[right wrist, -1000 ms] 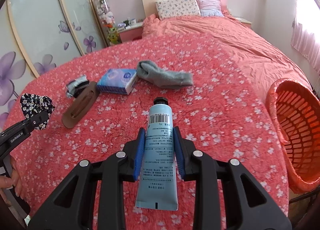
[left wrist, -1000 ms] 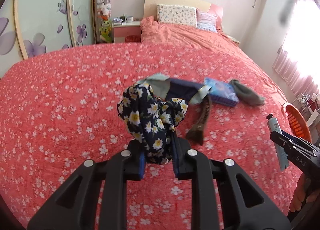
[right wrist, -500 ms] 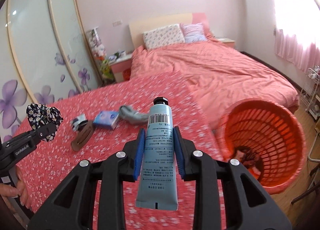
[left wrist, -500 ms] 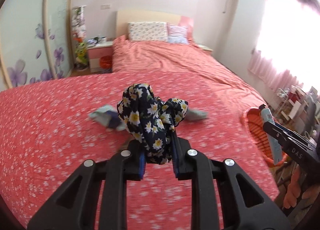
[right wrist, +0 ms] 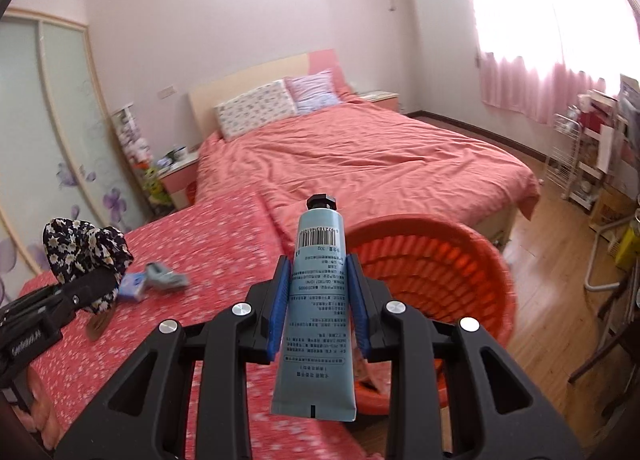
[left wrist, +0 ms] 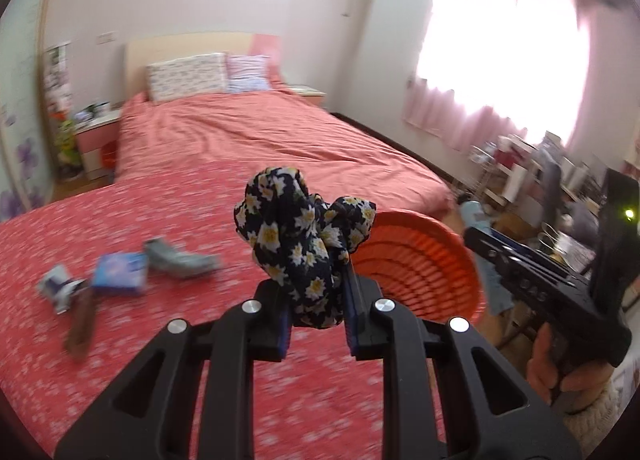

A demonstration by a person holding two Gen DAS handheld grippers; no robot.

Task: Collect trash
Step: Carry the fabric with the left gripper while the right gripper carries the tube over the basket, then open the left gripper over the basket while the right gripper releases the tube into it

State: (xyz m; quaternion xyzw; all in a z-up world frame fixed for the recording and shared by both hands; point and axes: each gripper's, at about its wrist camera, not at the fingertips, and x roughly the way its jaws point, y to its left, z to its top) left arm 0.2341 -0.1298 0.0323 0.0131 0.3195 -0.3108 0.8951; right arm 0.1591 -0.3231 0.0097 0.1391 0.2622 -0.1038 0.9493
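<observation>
Left wrist view | left gripper [left wrist: 316, 318] clamps floral cloth [left wrist: 304, 236] beside orange basket [left wrist: 420, 260] | right gripper [right wrist: 318, 300] clamps blue tube [right wrist: 318, 300] before basket [right wrist: 440, 272] | bed [left wrist: 120, 219] behind.

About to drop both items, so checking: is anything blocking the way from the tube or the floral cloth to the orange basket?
Nothing visible. The tube and floral cloth are held just short of the orange basket, whose open mouth faces both grippers.

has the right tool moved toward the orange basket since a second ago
Yes. The right tool, shut on the blue tube, has swung from over the bedspread toward the orange basket, now just behind the tube.
</observation>
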